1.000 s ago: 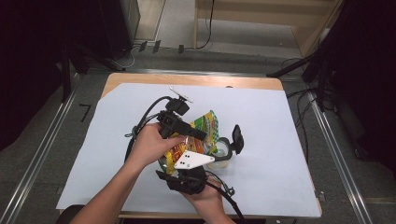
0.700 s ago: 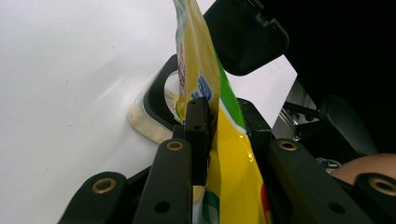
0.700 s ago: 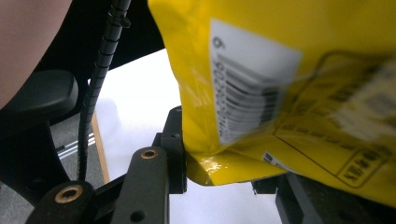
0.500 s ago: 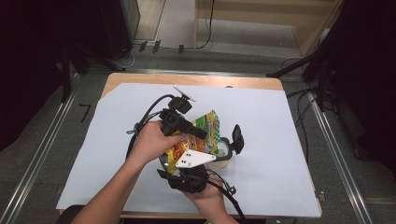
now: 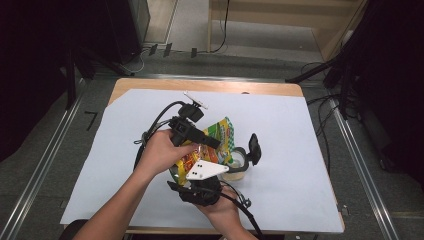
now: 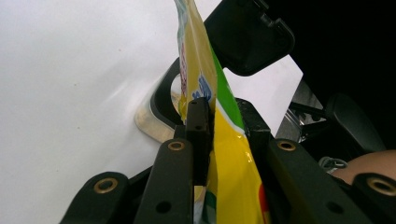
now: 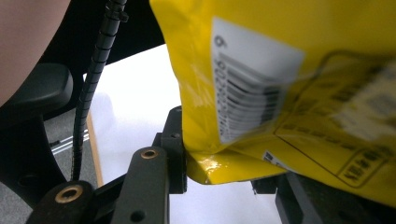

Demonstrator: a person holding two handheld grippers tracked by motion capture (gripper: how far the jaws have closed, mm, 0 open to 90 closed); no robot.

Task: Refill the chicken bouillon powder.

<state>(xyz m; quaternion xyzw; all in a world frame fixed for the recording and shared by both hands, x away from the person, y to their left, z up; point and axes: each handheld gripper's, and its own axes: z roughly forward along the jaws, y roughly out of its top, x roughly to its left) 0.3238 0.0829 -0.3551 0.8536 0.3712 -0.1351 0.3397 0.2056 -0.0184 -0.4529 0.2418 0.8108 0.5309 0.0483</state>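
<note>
A yellow and green snack bag (image 5: 220,133) is held up above the white sheet between both grippers. My left gripper (image 5: 214,144) reaches in from the left, and in the left gripper view my left gripper (image 6: 223,112) is shut on the bag's (image 6: 233,158) thin edge. My right gripper (image 5: 196,162) comes up from the near side under its grey plate. In the right gripper view, my right gripper (image 7: 219,158) is shut on the lower corner of the bag (image 7: 280,70), whose barcode faces the camera. One jaw is hidden behind the bag.
A round clear container (image 5: 239,167) with a black hinged lid (image 5: 254,148) standing up sits on the sheet just right of the bag; its rim (image 6: 154,116) and lid (image 6: 247,37) lie beyond the left jaws. White paper (image 5: 300,150) covers the wooden table (image 5: 200,86).
</note>
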